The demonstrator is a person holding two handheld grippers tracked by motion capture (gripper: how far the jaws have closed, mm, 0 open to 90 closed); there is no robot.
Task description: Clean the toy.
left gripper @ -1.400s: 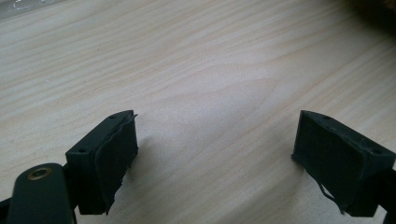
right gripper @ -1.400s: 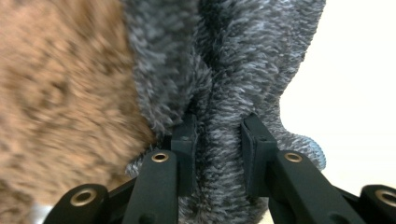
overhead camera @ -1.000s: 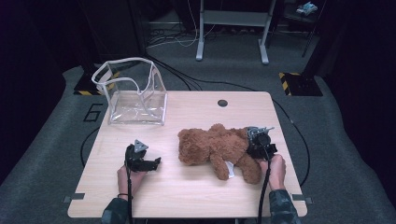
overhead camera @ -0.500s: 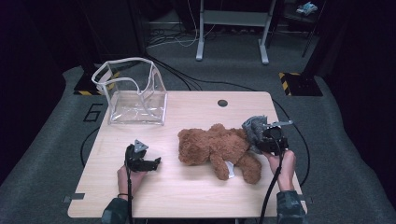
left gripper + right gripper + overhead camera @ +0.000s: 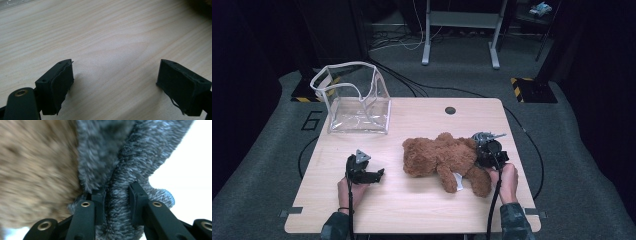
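Observation:
A brown teddy bear [image 5: 439,157] lies on its side in the middle of the wooden table [image 5: 422,210]. My right gripper [image 5: 486,150] sits against the bear's right end. In the right gripper view this gripper [image 5: 116,202] is shut on a fold of grey fuzzy cloth [image 5: 125,170], with the bear's brown fur [image 5: 32,170] directly to its left. My left gripper [image 5: 374,176] rests on the table to the left of the bear, apart from it. In the left gripper view it [image 5: 115,80] is open wide over bare wood.
A clear plastic bag with a white rim [image 5: 357,97] stands open at the table's back left. A small round hole [image 5: 450,110] marks the table's far edge. Cables and metal stand legs [image 5: 427,45] lie on the floor beyond.
My right gripper rose up and to the right half a second ago, then came back down against the bear. The left gripper has stayed in place.

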